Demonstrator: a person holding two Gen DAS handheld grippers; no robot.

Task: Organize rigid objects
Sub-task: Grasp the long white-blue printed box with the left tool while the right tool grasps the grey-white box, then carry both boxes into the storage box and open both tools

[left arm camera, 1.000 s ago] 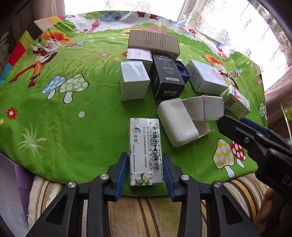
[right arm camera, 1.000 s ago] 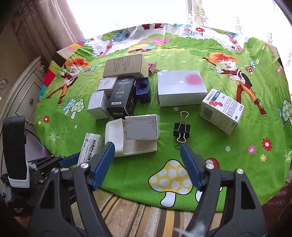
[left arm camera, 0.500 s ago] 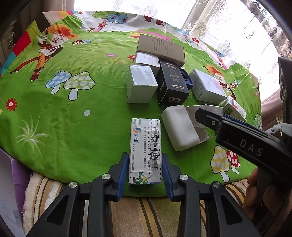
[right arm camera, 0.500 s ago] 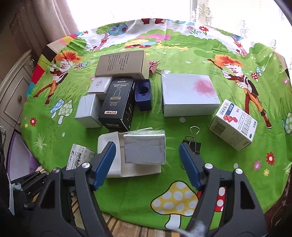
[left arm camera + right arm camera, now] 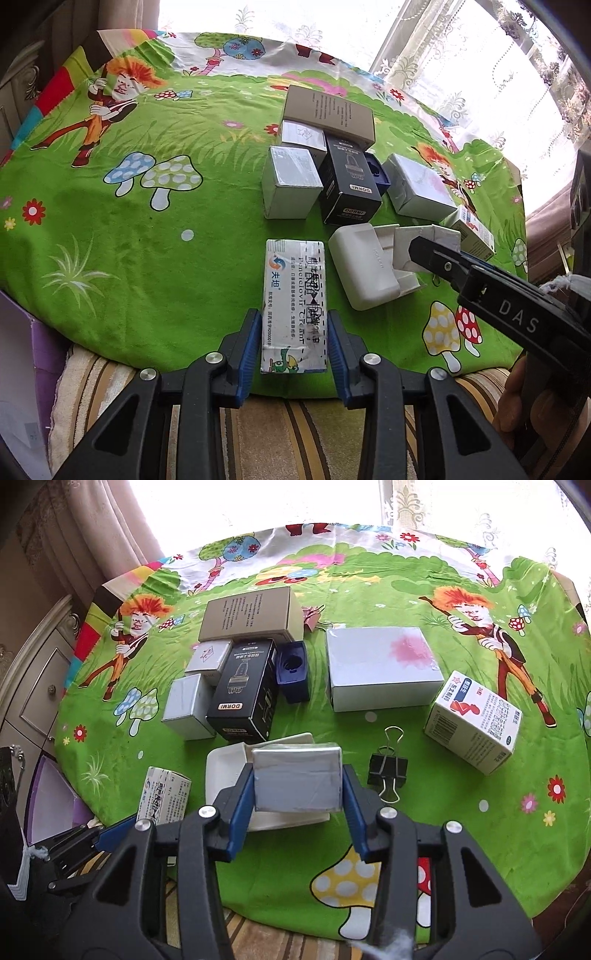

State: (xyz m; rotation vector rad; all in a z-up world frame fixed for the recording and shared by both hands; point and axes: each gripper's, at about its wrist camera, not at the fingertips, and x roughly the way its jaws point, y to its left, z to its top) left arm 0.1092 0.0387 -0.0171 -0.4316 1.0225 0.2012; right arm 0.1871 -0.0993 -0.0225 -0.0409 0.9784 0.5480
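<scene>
While the left gripper [image 5: 293, 341] stays clamped on the long medicine box [image 5: 294, 302] at the desk's near edge, the right gripper [image 5: 298, 788] is closing around the small grey box [image 5: 297, 779] atop the white case [image 5: 225, 771], pads touching its sides.

Two fisheye views, each from a camera riding on a hand-held gripper, both tilted steeply down across a green cartoon-print cloth [image 5: 155, 258] toward a bright curtained window. The left view sits low at the cloth's near edge, close over a long white medicine carton [image 5: 294, 306], with the right gripper [image 5: 436, 254] entering from its right side. The right view looks from slightly further right, close over a grey box [image 5: 298, 780]; the left gripper [image 5: 110, 836] shows at its lower left. Both views share the black box [image 5: 349, 186] and its neighbouring cartons.
</scene>
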